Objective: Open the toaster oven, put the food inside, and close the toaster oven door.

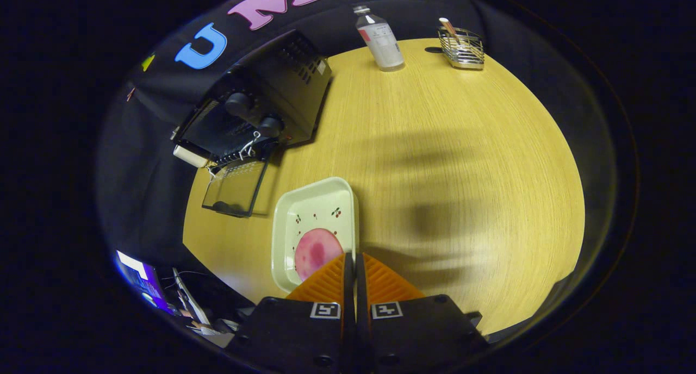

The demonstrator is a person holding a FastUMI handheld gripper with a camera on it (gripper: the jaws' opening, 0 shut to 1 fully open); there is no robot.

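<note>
A black toaster oven [272,99] stands at the table's far left corner, well beyond the fingers, with two knobs on its front. Its glass door [235,188] hangs down open toward me. A pale rectangular tray [312,200] with small cherry prints lies just ahead of the fingers, between me and the oven. On its near end rests a round pink slice of food [317,253]. My gripper [352,259] has its fingers pressed together, and the tray's right rim runs straight in between them. The rim's near end is hidden by the fingers.
A clear bottle [380,39] with a white label stands at the far edge of the wooden table [462,173]. To its right is a wire basket [462,49] holding a stick-like item. The table's left edge runs close past the tray and the oven door.
</note>
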